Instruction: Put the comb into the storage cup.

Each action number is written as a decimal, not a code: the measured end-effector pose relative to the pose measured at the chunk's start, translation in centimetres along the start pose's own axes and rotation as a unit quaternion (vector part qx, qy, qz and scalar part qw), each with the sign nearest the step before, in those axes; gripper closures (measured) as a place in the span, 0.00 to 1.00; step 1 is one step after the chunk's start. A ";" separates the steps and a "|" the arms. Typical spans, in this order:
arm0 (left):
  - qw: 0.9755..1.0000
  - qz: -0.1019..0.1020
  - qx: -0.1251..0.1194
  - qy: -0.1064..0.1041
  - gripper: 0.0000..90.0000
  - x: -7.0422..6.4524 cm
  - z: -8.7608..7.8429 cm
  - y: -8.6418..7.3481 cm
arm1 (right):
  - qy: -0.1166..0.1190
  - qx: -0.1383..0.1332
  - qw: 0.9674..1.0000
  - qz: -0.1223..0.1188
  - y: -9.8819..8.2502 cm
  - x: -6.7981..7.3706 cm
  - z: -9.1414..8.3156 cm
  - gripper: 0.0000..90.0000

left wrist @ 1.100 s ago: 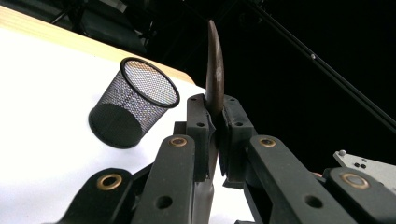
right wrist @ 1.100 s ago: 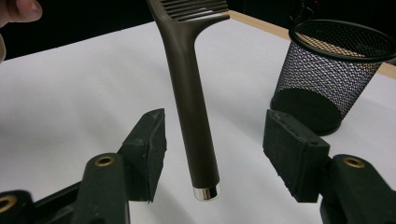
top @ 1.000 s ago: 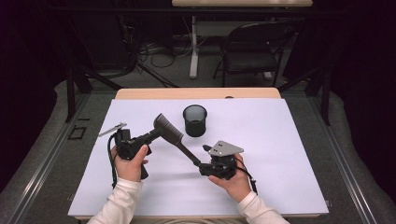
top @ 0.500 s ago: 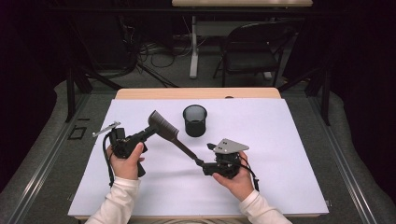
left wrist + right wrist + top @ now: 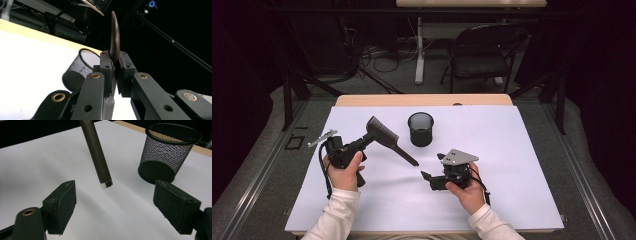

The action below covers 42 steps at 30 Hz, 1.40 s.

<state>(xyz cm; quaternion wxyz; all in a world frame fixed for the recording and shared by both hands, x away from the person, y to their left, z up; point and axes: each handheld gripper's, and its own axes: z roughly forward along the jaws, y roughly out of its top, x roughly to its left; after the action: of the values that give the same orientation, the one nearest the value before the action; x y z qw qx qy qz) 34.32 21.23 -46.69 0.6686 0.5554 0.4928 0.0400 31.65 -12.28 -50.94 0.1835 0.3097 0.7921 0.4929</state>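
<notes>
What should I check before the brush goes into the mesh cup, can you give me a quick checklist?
1. Left gripper clamped on the brush at its head: ok.
2. Right gripper clear of the brush handle: ok, its jaws have just been opening, nothing between the pads.
3. Mesh cup upright, mouth open: ok.
4. Cup empty inside: ok, as far as the right gripper view shows.
5. Handle end free above the white sheet: ok.
6. Handle aimed at the cup mouth: not ok, it points down beside the cup.
</notes>
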 end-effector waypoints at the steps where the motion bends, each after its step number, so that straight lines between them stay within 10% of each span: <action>1: 1.000 0.001 -0.005 0.001 0.93 0.0 0.0 0.0 | -0.001 0.000 1.000 -0.001 0.0 0.0 0.0 0.20; 42: 0.996 0.073 -0.029 0.033 0.93 -1.2 1.4 1.6 | -0.019 -0.009 1.000 0.020 -0.4 -0.8 -0.1 0.19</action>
<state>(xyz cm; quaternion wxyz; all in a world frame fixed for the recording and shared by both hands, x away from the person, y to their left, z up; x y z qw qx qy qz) 35.47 20.15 -44.86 0.6630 0.5687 0.4715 0.1209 32.08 -13.02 -51.29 0.1908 0.3334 0.7777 0.4976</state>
